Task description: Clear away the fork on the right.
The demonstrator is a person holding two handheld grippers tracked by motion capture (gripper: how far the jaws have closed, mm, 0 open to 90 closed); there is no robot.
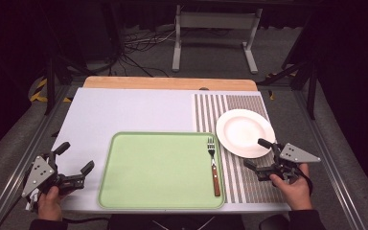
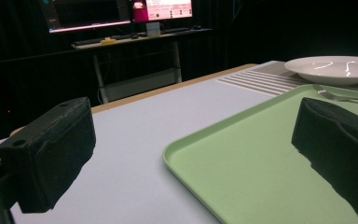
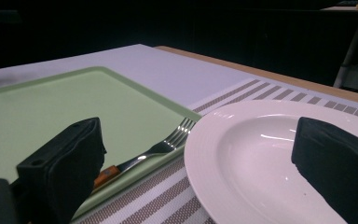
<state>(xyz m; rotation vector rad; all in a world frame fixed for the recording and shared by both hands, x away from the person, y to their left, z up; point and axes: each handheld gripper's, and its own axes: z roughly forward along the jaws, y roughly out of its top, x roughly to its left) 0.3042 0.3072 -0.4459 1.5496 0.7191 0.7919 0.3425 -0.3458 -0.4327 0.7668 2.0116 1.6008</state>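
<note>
- Right gripper [image 1: 258,155]: jaws spread wide, empty, hovering at the near rim of the white plate [image 1: 245,132].
- Plate: rests on the striped placemat [image 1: 254,187], just right of the green tray [image 1: 158,172]; not yet gripped.
- Fork [image 1: 213,165]: lies inside the tray along its right edge.
- Left gripper [image 1: 74,157]: released, empty, left of the tray on the tabletop [image 1: 124,110].
- Judgement: plate pickup pending.

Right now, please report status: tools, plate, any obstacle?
Both tools open, empty: left tool, right tool. Plate on striped mat, right tool beside its rim. Fork in tray; path clear.
</note>
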